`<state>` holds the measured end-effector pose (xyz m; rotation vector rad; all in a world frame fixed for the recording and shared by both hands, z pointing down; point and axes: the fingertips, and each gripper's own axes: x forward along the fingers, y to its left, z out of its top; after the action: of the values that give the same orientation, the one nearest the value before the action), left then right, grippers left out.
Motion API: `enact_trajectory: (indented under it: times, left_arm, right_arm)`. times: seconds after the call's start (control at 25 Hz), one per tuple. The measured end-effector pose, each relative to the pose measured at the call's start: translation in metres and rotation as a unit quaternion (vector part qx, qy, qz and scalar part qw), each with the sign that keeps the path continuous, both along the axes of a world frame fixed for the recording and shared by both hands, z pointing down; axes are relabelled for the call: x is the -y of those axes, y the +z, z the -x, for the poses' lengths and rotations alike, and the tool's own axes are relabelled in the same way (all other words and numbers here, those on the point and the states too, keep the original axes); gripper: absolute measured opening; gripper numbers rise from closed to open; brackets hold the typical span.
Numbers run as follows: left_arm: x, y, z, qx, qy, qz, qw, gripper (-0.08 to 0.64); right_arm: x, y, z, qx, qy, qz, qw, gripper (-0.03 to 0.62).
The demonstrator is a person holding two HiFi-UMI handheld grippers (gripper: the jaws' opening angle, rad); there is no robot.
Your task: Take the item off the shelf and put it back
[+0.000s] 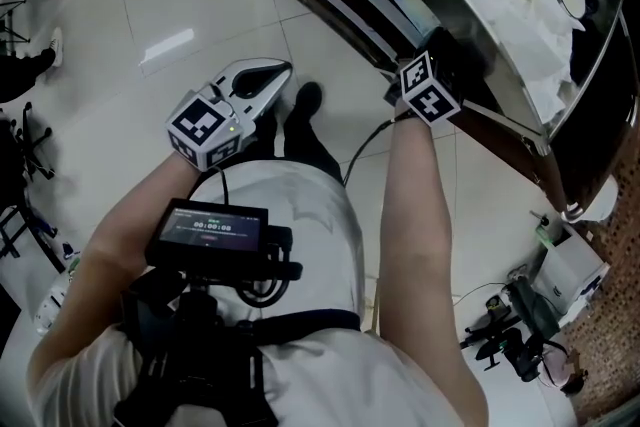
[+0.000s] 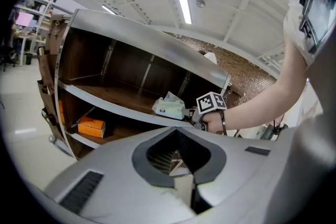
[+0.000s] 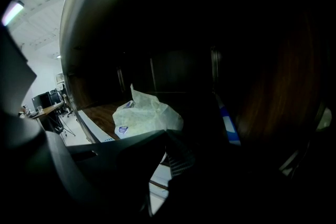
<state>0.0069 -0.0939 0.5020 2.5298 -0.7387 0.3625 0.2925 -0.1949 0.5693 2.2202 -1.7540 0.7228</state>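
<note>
A soft pale-green tissue pack point(image 3: 148, 115) lies near the front edge of the middle board of a metal-edged wooden shelf point(image 2: 107, 99). In the left gripper view the tissue pack point(image 2: 169, 106) sits just left of my right gripper's marker cube point(image 2: 211, 102). My right gripper point(image 3: 167, 136) reaches into the dark shelf bay, jaws closed together at the pack's near edge, pinching its wrapper. In the head view only its marker cube point(image 1: 430, 90) shows; the jaws are hidden under the shelf top. My left gripper point(image 1: 268, 75) hangs back over the floor, shut and empty.
An orange box point(image 2: 90, 126) rests on the lower board. Bowls and a white cloth point(image 1: 520, 5) crowd the shelf top. A blue-and-white item point(image 3: 227, 126) leans at the bay's right. Camera gear and a box point(image 1: 560, 275) lie on the floor to the right.
</note>
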Motion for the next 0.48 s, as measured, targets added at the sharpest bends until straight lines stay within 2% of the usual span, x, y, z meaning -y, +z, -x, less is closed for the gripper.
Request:
enact_trajectory:
  times: [0.48]
  left_arm:
    - [-0.001,0.001,0.001,0.003,0.005,0.001,1.0,0.006]
  right_arm:
    - [-0.006,-0.016,0.009,0.003,-0.024,-0.024,0.999,0.006]
